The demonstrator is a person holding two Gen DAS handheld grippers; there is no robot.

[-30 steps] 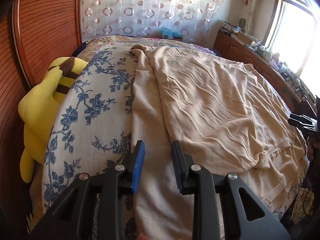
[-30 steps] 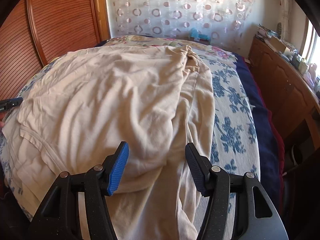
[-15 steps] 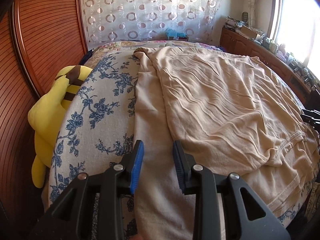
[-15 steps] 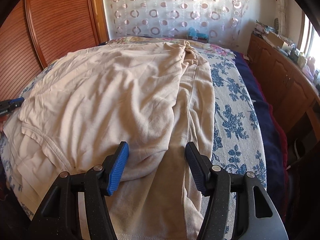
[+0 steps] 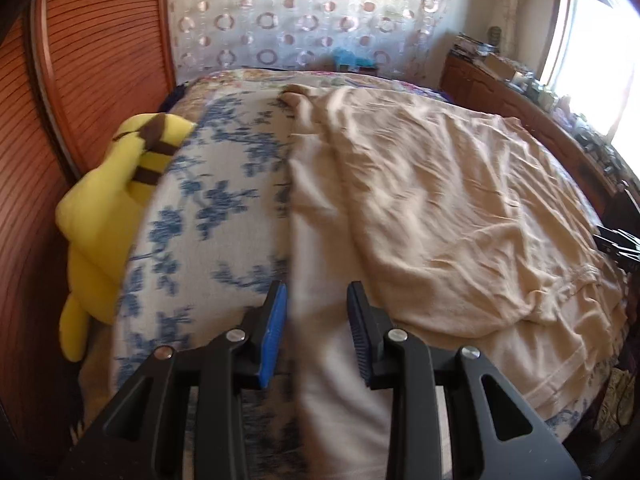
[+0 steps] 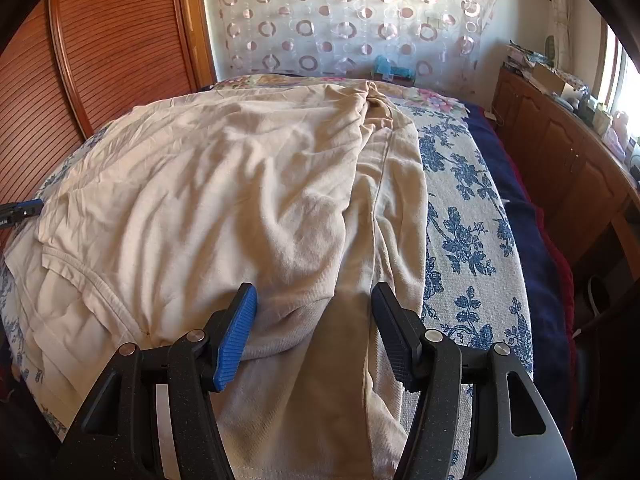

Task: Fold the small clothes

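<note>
A beige garment [image 5: 440,208] lies spread on the bed, partly folded over itself, with a ribbed hem near its right side. It also shows in the right wrist view [image 6: 248,200]. My left gripper [image 5: 316,320] is open and empty, low over the garment's left sleeve edge. My right gripper [image 6: 314,320] is open wide and empty, over the garment's right sleeve. The right gripper's tip shows at the right edge of the left wrist view [image 5: 620,244]; the left gripper's tip shows at the left edge of the right wrist view [image 6: 20,212].
The bed has a blue floral cover [image 5: 208,216] [image 6: 464,232]. A yellow plush toy [image 5: 108,208] lies at its left edge by a wooden slatted door [image 5: 80,60]. A wooden cabinet [image 6: 568,152] with clutter stands along the right. A patterned curtain [image 6: 344,16] hangs behind.
Both grippers have moved slightly forward and lower over the garment; the left view has shifted and blurred. The jaws stay open and the garment has not moved.
</note>
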